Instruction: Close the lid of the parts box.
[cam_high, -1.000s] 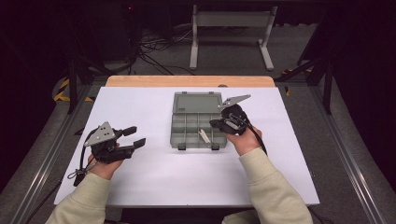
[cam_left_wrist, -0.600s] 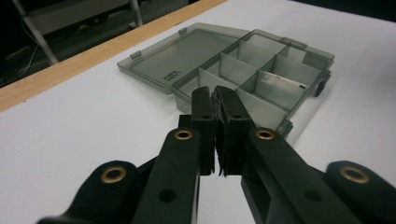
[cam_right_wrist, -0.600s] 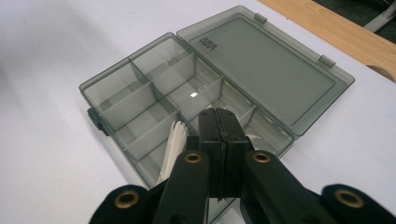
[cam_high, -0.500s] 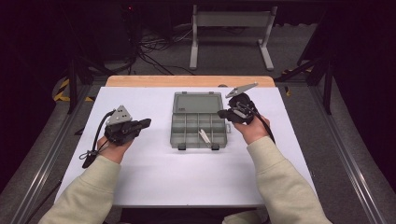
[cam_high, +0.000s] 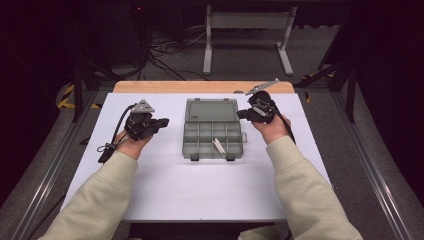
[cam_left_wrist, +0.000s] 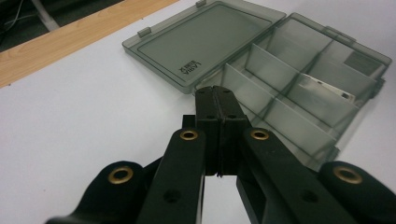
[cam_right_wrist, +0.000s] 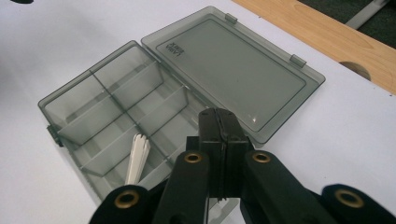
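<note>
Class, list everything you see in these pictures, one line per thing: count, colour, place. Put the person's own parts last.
Compartment box: one, smoky grey, table centre, lid open flat behind it.
White strips: small bundle, in a front compartment.
Table: one, white top, wooden far edge.
Metal stand: one, grey, on the floor beyond the table.
Cables: several, dark, floor beyond.
Sleeves: two, cream.
Left gripper: black, left of box, jaws shut, empty.
Right gripper: black, right of the lid, jaws shut, empty.
</note>
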